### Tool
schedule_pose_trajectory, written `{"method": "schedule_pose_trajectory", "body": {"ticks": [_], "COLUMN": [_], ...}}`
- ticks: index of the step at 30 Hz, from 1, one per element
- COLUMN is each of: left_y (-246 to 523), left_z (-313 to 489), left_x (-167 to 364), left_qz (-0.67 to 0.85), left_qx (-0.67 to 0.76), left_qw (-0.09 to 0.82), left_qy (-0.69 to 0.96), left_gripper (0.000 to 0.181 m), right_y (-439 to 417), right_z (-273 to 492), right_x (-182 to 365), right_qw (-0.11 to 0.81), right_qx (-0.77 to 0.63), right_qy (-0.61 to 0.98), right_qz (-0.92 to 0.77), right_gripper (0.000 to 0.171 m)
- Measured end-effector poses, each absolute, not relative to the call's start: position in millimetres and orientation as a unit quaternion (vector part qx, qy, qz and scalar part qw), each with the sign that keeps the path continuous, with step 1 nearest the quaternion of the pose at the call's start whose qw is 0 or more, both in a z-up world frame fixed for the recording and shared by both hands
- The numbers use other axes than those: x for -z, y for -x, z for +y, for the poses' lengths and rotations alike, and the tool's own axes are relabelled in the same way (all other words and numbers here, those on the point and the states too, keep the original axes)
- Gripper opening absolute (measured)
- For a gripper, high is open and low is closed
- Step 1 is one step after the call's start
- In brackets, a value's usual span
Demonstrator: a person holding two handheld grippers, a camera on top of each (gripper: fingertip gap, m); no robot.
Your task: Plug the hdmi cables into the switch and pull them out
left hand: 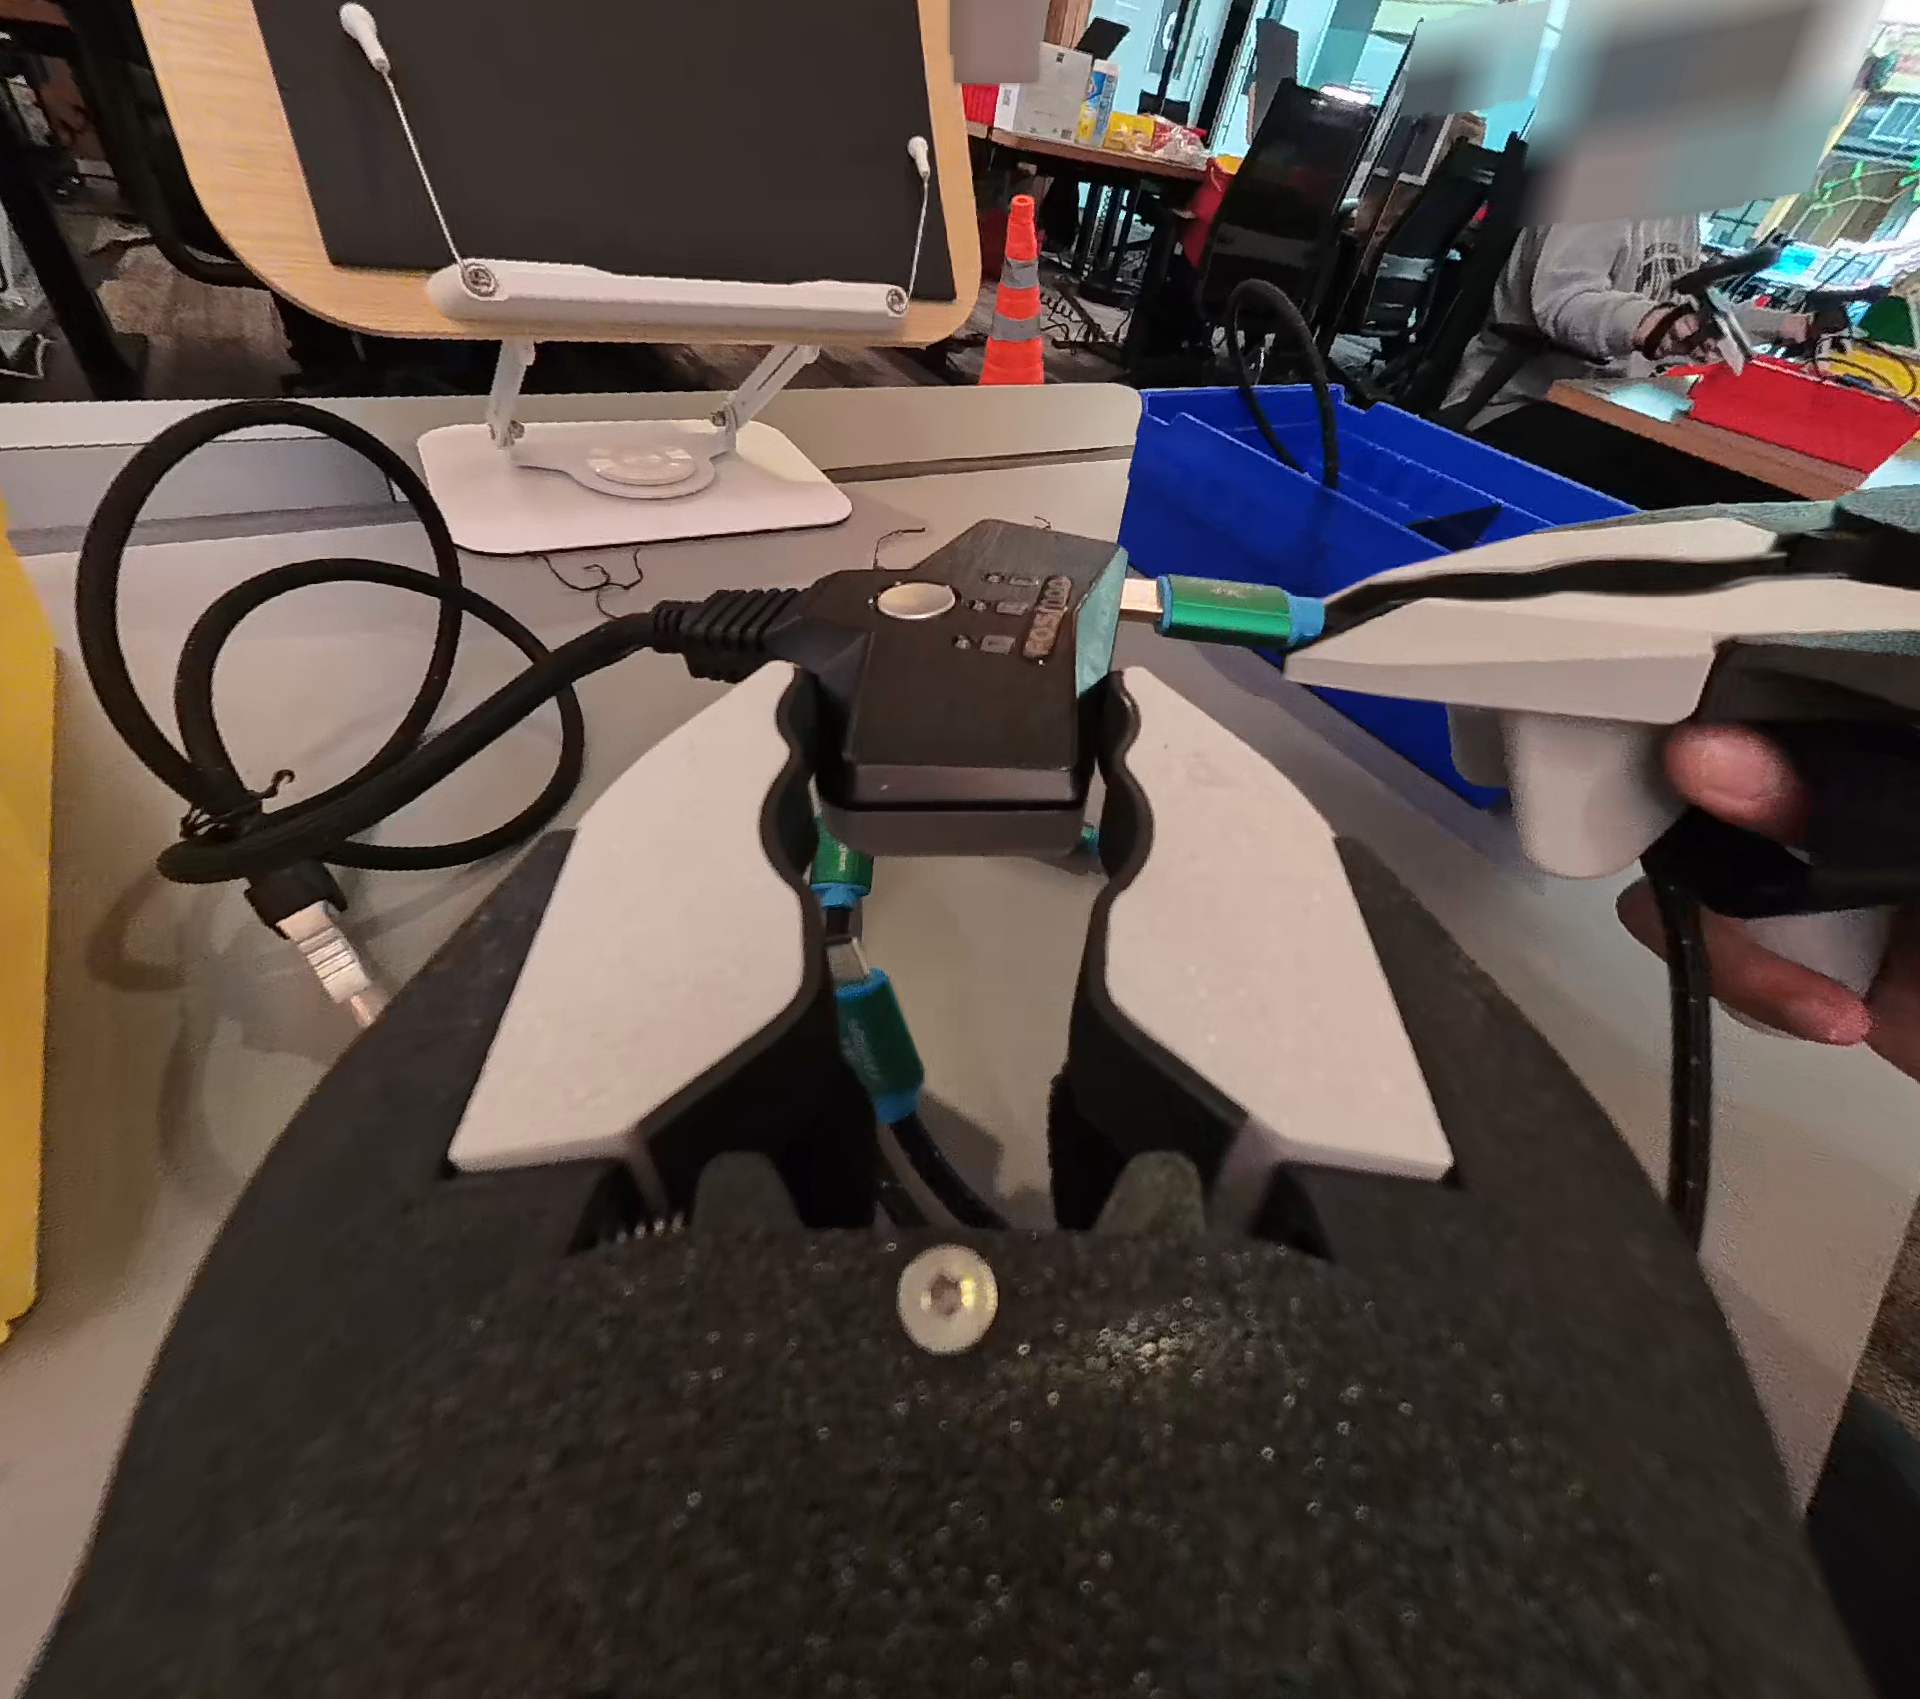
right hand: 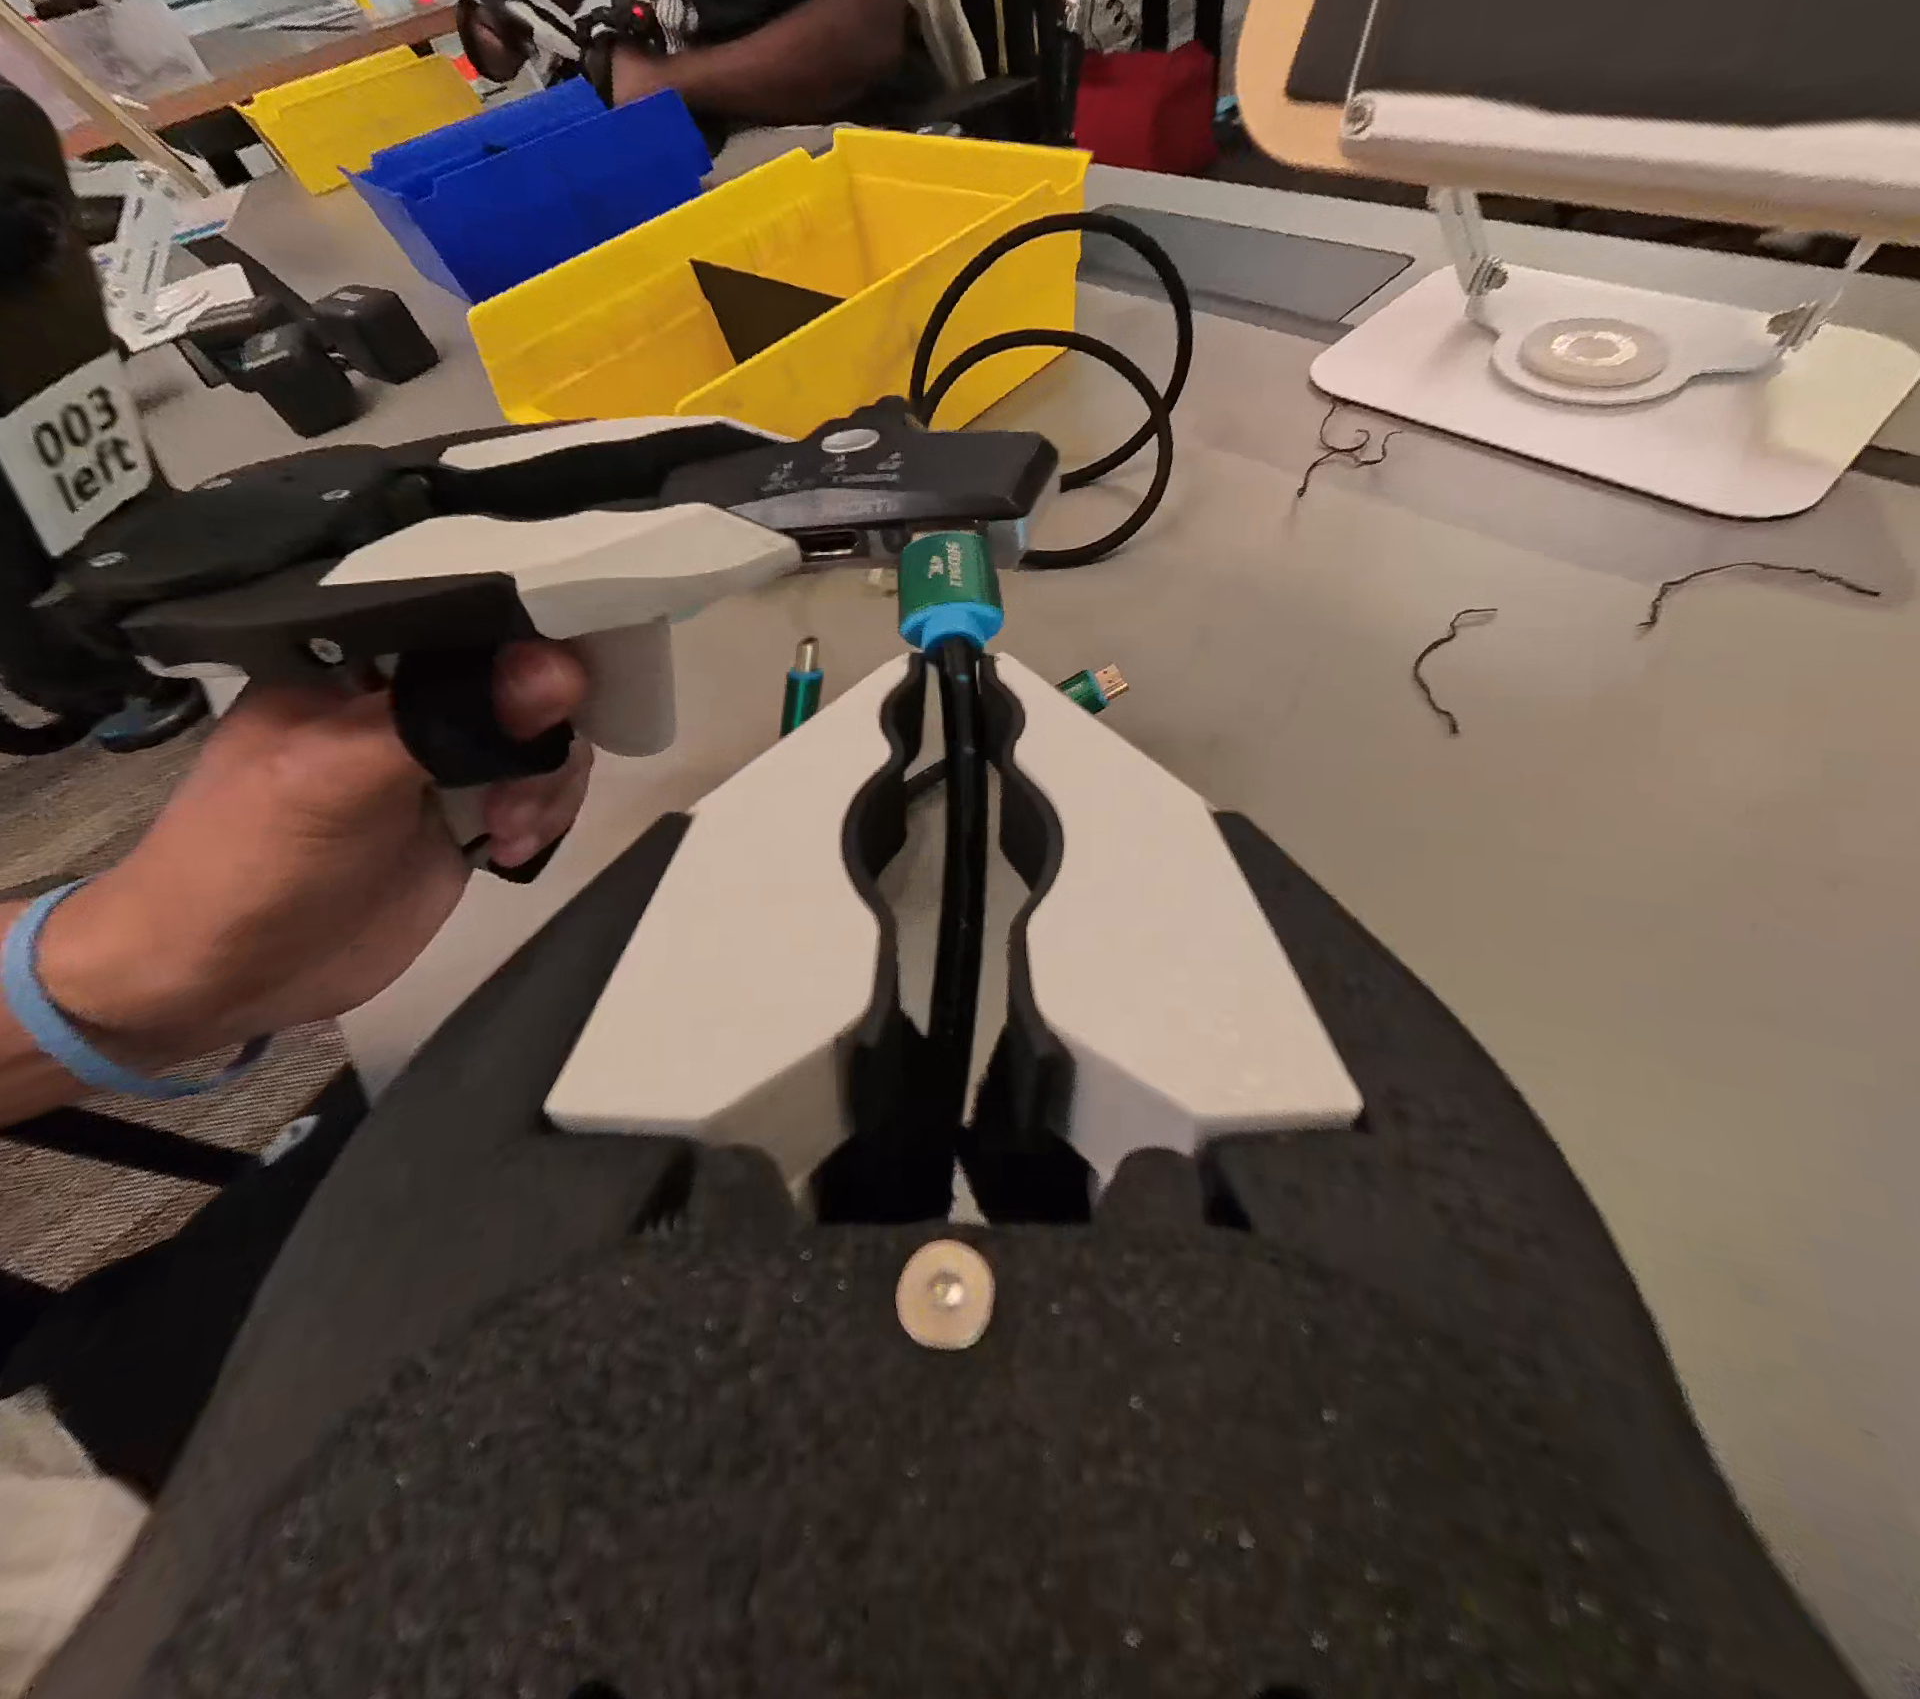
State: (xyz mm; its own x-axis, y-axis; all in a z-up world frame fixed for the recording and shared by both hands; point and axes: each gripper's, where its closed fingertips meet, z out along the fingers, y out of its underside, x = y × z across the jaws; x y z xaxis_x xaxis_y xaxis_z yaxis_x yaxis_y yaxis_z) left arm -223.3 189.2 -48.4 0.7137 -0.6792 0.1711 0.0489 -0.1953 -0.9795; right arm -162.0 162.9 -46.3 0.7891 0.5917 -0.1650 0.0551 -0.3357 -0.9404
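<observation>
My left gripper (left hand: 956, 704) is shut on the black HDMI switch (left hand: 961, 641) and holds it above the grey table. The switch also shows in the right wrist view (right hand: 914, 470), with the left gripper (right hand: 774, 506) coming in from the left. My right gripper (right hand: 951, 667) is shut on a black HDMI cable just behind its green plug (right hand: 948, 574). In the left wrist view the right gripper (left hand: 1314, 636) comes in from the right. There the plug (left hand: 1226, 607) has its metal tip at the switch's side port, with some metal still showing. Two loose green plugs (right hand: 800, 693) (right hand: 1091, 688) lie on the table below.
The switch's own black cable (left hand: 312, 662) is coiled on the table at the left. A blue bin (left hand: 1299, 506) stands at the right, a yellow bin (right hand: 779, 299) beyond the switch. A white book stand (left hand: 623, 486) is at the back. Black thread scraps (right hand: 1444, 662) lie about. People work at other tables.
</observation>
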Motion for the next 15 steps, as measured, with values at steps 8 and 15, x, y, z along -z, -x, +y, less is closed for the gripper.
{"method": "schedule_pose_trajectory", "body": {"ticks": [8,15], "left_y": [220,218], "left_z": [185,182], "left_x": [44,38], "left_qz": [0.259,0.309], "left_qx": [0.280,0.262], "left_qw": [0.606,0.610], "left_qy": [0.698,0.681], "left_gripper": [0.052,0.052], "right_y": [165,163], "right_z": [160,158], "right_x": [45,41], "right_qw": [0.559,0.544], "right_qx": [-0.172,-0.141], "right_qy": [0.773,0.784], "right_qz": [-0.246,-0.264], "right_gripper": [0.010,0.009]}}
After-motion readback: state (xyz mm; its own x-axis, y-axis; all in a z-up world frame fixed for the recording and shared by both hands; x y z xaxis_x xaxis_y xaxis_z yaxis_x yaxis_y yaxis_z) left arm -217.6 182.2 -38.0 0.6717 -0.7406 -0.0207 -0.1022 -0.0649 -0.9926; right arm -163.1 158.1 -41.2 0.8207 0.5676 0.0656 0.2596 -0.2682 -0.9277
